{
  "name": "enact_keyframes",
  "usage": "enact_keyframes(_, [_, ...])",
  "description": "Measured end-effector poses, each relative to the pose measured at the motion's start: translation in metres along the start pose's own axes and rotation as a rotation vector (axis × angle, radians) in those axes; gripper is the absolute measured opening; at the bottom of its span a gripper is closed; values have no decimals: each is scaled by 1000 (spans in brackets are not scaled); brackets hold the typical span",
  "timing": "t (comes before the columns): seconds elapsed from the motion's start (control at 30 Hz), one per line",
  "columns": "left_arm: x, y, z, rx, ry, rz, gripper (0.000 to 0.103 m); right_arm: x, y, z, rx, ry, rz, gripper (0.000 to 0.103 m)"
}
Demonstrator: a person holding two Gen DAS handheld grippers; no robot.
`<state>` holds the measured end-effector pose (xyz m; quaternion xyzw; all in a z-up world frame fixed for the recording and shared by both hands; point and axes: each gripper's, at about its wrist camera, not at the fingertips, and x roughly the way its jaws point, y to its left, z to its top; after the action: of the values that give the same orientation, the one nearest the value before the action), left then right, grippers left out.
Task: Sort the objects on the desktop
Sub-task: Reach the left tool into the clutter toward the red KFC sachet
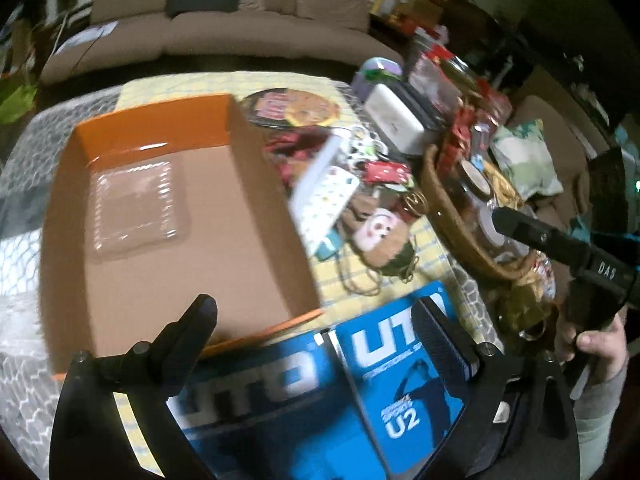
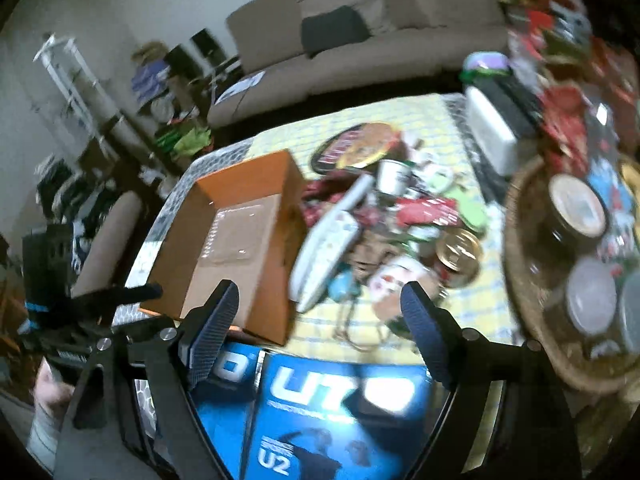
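Note:
An open orange cardboard box (image 1: 168, 216) lies on the table with a clear plastic tray (image 1: 136, 212) inside; it also shows in the right wrist view (image 2: 240, 240). Two blue UTO packages (image 1: 384, 380) lie at the near edge, below both grippers (image 2: 340, 408). My left gripper (image 1: 320, 324) is open and empty above them. My right gripper (image 2: 320, 316) is open and empty above the packages too. A pile of small things sits right of the box: a white remote (image 2: 328, 248), a plush toy (image 1: 384, 236), a gold-lidded can (image 2: 458, 256).
A wicker basket (image 2: 520, 272) with jars stands at the right. A white box (image 1: 396, 120) and a round printed tin (image 1: 292, 108) sit at the back. A beige sofa (image 1: 240, 24) is behind the table. The right gripper shows in the left wrist view (image 1: 560, 244).

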<state>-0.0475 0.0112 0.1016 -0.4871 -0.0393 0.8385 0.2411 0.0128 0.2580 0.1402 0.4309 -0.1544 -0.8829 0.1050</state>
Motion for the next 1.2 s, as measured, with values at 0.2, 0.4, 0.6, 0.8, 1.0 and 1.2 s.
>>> enact_keyframes(0.2, [32, -34, 2, 51, -16, 8, 100, 12, -39, -10, 98, -39, 27, 57])
enact_keyframes(0.4, [56, -46, 16, 53, -55, 23, 100, 27, -66, 3, 155, -97, 17, 42])
enact_keyframes(0.6, [90, -59, 39, 88, -57, 43, 100, 54, -93, 32, 192, -99, 12, 43])
enact_keyframes(0.8, [118, -77, 57, 175, -58, 54, 100, 81, -110, 37, 237, -68, 37, 43])
enact_keyframes(1.0, [154, -111, 70, 323, -56, 134, 100, 91, -125, 32, 297, -46, 59, 43])
enact_keyframes(1.2, [175, -127, 75, 378, -47, 132, 86, 96, -131, 37, 325, -31, 104, 43])
